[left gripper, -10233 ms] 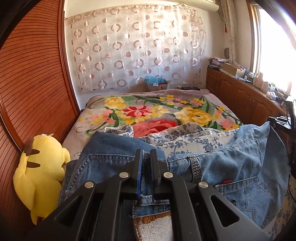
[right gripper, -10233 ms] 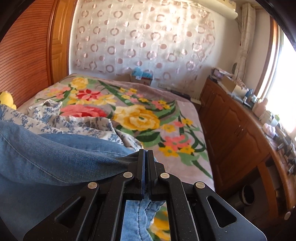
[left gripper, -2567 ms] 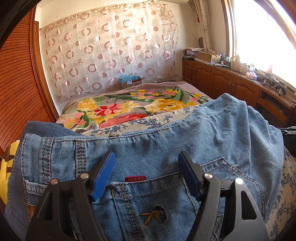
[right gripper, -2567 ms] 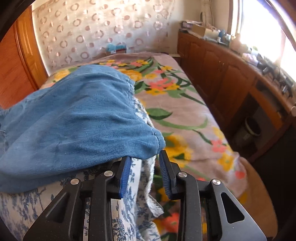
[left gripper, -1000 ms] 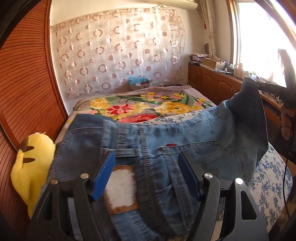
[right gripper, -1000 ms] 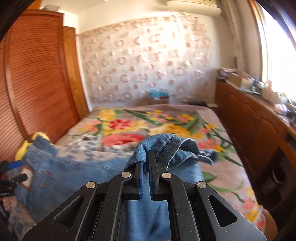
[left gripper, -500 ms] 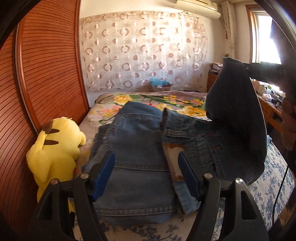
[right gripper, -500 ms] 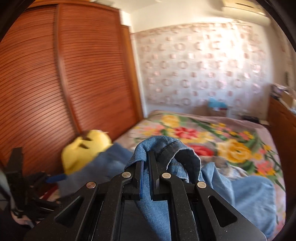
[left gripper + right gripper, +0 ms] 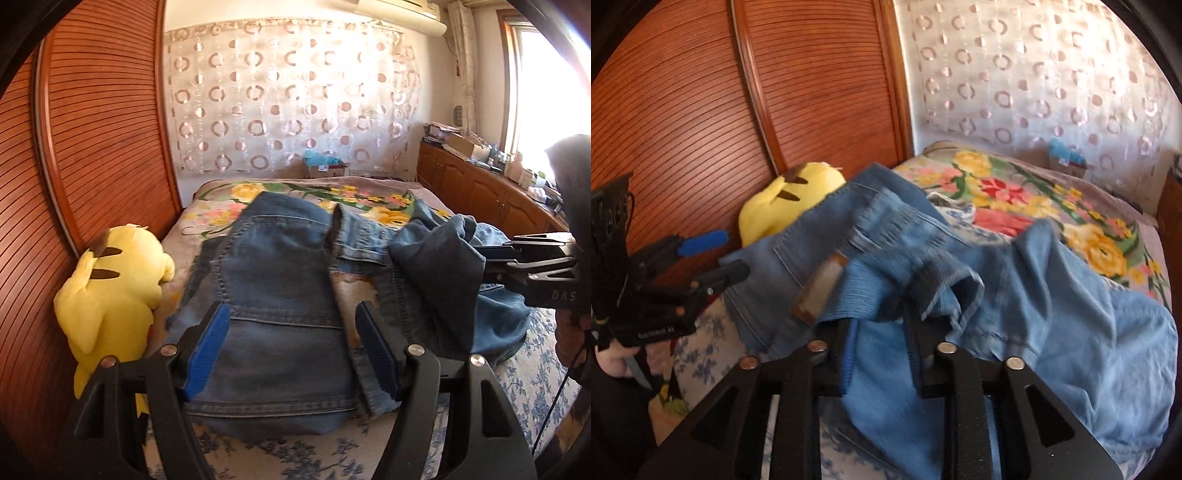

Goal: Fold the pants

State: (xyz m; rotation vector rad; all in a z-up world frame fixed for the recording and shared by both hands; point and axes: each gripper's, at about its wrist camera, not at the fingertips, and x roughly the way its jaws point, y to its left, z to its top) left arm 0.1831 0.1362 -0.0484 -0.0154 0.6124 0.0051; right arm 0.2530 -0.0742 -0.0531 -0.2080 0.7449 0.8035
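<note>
Bed (image 9: 517, 398), floral cover: blue jeans (image 9: 280, 295) centre; yellow plush (image 9: 110, 288) nine o'clock. Left tongs (image 9: 291, 343) released; right tongs (image 9: 879, 343) just opening, denim loose between.

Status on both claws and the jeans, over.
Left claw open, empty, over jeans. Right claw just opening, denim hem between the pads. Yellow plush beside the jeans, touching or apart unclear.

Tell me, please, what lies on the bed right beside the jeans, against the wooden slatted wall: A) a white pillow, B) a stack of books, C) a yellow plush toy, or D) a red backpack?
C: a yellow plush toy with dark-tipped ears lies between the slatted wooden wall and the jeans; the right wrist view shows it too, behind the denim.
</note>
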